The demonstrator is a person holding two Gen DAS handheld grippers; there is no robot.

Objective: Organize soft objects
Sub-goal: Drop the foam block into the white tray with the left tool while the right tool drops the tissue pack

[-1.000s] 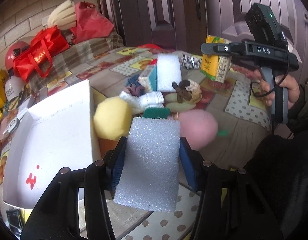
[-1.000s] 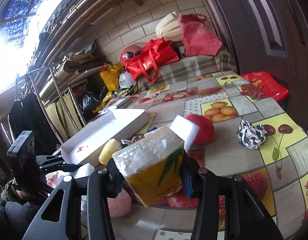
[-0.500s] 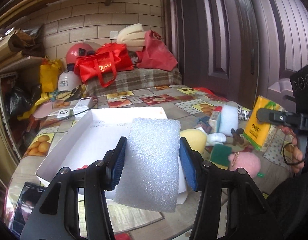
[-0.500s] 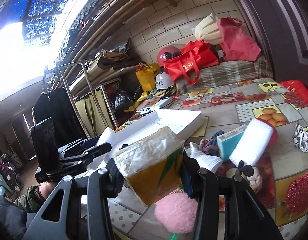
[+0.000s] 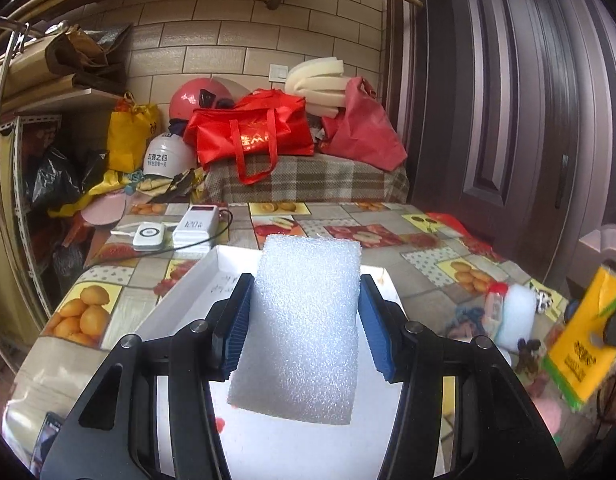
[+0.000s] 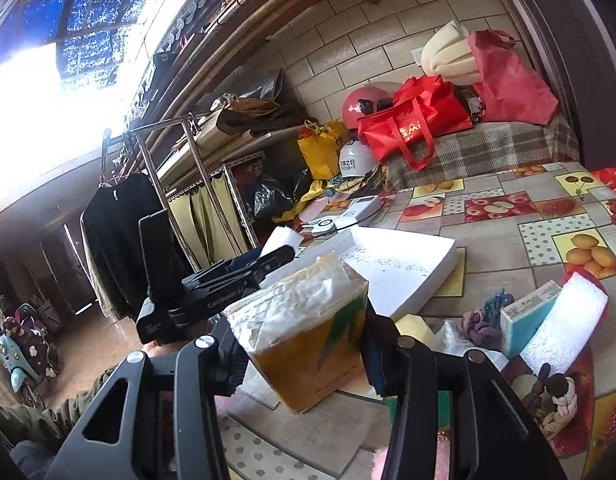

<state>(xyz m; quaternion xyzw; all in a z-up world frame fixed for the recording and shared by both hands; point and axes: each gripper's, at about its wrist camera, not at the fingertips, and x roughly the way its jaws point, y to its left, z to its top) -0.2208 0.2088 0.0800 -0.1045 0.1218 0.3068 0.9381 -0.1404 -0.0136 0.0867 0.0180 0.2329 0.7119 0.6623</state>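
Observation:
My left gripper (image 5: 306, 320) is shut on a white foam block (image 5: 300, 328) and holds it over the open white box (image 5: 188, 300). My right gripper (image 6: 304, 344) is shut on a yellow tissue pack (image 6: 308, 332), held above the table's near edge; the pack also shows at the right of the left wrist view (image 5: 584, 336). The white box (image 6: 408, 268) lies behind the pack in the right wrist view. The left gripper with its foam block (image 6: 282, 240) shows there at the box's left end.
Soft items lie right of the box: a white foam piece (image 6: 564, 328), a teal-and-white pack (image 6: 524, 316), a purple cloth (image 6: 480, 324), a knitted toy (image 6: 556, 400). Power banks (image 5: 196, 224) sit beyond the box. Red bags (image 5: 252, 136) and helmets stand on a plaid bench.
My left gripper has swung left and up with the foam block, from above the pile of soft items to over the white box. My right gripper has turned left with the tissue pack.

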